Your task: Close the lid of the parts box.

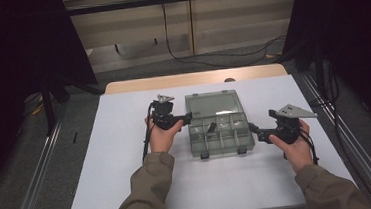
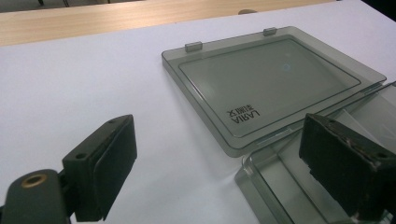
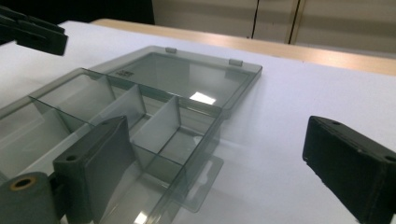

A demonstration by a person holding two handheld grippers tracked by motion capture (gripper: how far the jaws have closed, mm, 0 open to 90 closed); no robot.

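Observation:
A clear grey plastic compartment box (image 1: 229,140) lies open on the white table top, its lid (image 1: 212,104) folded flat on the far side. The lid (image 2: 271,79) carries a small printed label. Thin dividers (image 3: 156,126) split the base, and the compartments I see look empty. A small dark mark (image 1: 211,128) shows in a middle compartment; I cannot tell what it is. My left gripper (image 1: 188,118) is open at the box's left edge, one jaw over the base corner (image 2: 280,186). My right gripper (image 1: 251,128) is open just off the box's right side (image 3: 205,140), holding nothing.
The white sheet (image 1: 127,154) covers a wooden table whose bare strip (image 1: 191,79) shows at the far edge. Two dark latches (image 1: 204,154) sit on the box's near side. The left gripper's jaw (image 3: 32,30) shows far off in the right gripper view. Cables run on the floor beyond.

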